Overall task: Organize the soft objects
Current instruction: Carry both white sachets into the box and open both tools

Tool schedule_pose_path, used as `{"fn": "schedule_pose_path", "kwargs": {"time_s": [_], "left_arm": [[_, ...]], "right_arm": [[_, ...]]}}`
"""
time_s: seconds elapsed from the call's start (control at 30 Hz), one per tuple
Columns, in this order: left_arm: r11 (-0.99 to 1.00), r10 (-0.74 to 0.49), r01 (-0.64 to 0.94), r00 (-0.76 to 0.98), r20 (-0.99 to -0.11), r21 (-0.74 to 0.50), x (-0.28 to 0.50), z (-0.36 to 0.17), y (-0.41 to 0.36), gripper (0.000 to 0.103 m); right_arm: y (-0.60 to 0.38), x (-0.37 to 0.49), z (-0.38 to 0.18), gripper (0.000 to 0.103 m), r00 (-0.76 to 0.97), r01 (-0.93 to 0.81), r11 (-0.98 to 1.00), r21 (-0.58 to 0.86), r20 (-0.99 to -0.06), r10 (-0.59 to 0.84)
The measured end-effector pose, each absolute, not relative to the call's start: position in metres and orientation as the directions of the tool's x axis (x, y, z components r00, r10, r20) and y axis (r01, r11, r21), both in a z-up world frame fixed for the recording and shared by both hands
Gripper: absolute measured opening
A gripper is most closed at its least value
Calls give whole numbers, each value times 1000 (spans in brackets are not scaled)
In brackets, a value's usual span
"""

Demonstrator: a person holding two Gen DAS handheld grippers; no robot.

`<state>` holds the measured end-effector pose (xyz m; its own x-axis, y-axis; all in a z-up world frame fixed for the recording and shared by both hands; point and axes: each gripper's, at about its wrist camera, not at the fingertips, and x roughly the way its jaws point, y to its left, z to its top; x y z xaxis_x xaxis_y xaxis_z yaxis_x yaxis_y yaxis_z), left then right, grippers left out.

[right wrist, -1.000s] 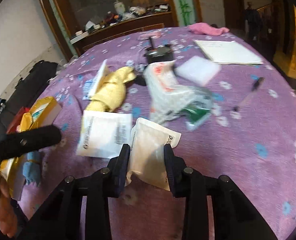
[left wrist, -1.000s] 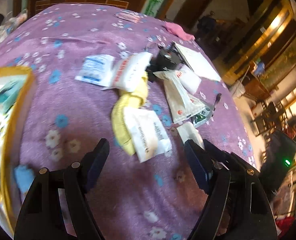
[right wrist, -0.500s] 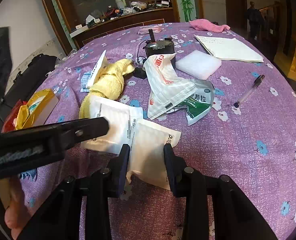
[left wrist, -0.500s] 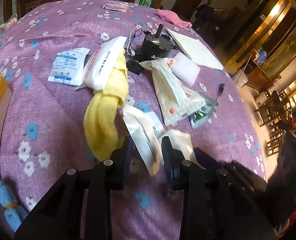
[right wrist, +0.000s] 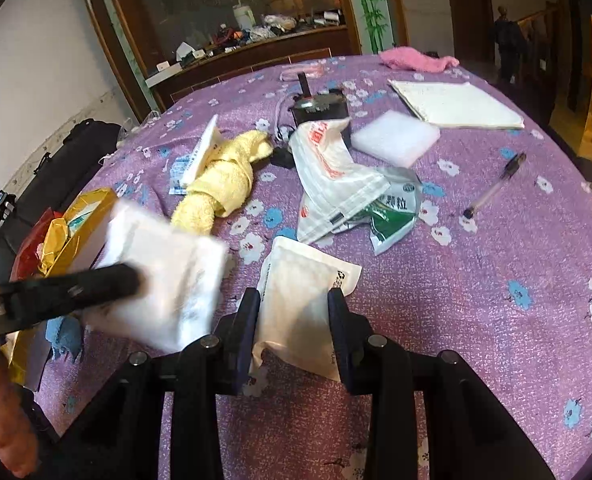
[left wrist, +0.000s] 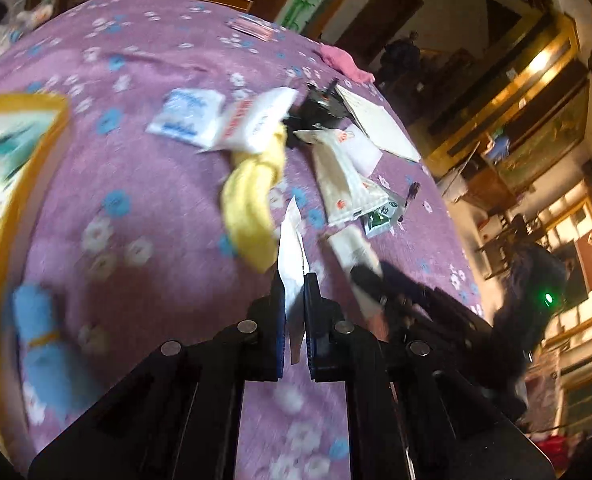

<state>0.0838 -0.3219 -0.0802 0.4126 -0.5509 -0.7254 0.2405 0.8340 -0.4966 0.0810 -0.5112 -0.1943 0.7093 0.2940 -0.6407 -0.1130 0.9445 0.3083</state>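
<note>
Purple flowered cloth covers the counter (left wrist: 143,184). From the left wrist, the left gripper (left wrist: 294,312) has its fingers pinched tight on a white packet (left wrist: 291,256), lifted near the yellow towel (left wrist: 251,208). From the right wrist, the right gripper (right wrist: 293,320) has its fingers closed around another white pouch (right wrist: 300,292) lying near the counter's front edge.

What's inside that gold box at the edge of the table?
The gold box stands open. A white packet with teal print shows inside, beside crumpled gold foil. Anything deeper is hidden by its walls and by the blurred white pouch passing in front.
</note>
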Motion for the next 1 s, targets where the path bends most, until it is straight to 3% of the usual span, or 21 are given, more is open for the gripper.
{"fn": "schedule_pose_path", "kwargs": {"time_s": [0.27, 0.43, 0.73, 1.0], "left_arm": [[810, -566, 199, 508, -649, -551, 41, -46, -251, 7], [821, -518, 138, 589, -621, -554, 28, -21, -189, 7], [838, -441, 1, 590, -676, -546, 1, -45, -109, 7], [871, -387, -57, 531, -754, -487, 9, -81, -94, 8]], "right_arm": [[-485, 52, -176, 34, 710, -199, 889, 412, -564, 421], [-432, 39, -143, 34, 697, -338, 866, 369, -520, 494], [-320, 47, -105, 34, 553, -571, 737, 362, -494, 671], [-242, 75, -123, 34, 502, -581, 739, 341, -564, 655]]}}
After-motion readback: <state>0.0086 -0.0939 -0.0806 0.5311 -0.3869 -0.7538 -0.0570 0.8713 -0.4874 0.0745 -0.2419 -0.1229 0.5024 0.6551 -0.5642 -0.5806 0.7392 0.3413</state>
